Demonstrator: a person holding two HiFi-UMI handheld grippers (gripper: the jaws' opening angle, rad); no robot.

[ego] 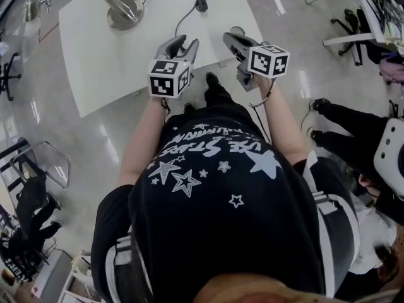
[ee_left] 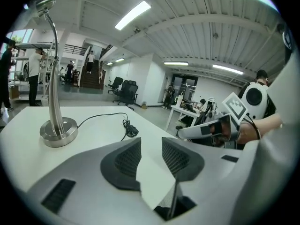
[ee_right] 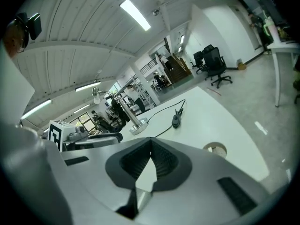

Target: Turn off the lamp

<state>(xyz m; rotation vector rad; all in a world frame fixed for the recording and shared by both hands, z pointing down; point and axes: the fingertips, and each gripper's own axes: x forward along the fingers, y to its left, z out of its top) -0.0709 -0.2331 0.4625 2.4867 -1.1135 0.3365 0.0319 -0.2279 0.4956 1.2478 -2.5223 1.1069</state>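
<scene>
white desk [ego: 113,62] is standing on a glossy floor in an open office hall, under strip lights. left hand-held gripper [ego: 187,41] is hovering over the near desk edge, its jaws standing apart with only bare desk showing between them. right hand-held gripper [ego: 230,38] is hanging just beside it, clenched, with the pad tips meeting on nothing. chrome lamp [ego: 124,12] is standing well ahead and to the left of the left hand-held gripper, its round base flat on the desk and its neck arching up. black cord [ee_left: 101,115] is running from the base to an inline switch [ego: 201,4], which is lying ahead of both hand-held grippers and apart from them.
</scene>
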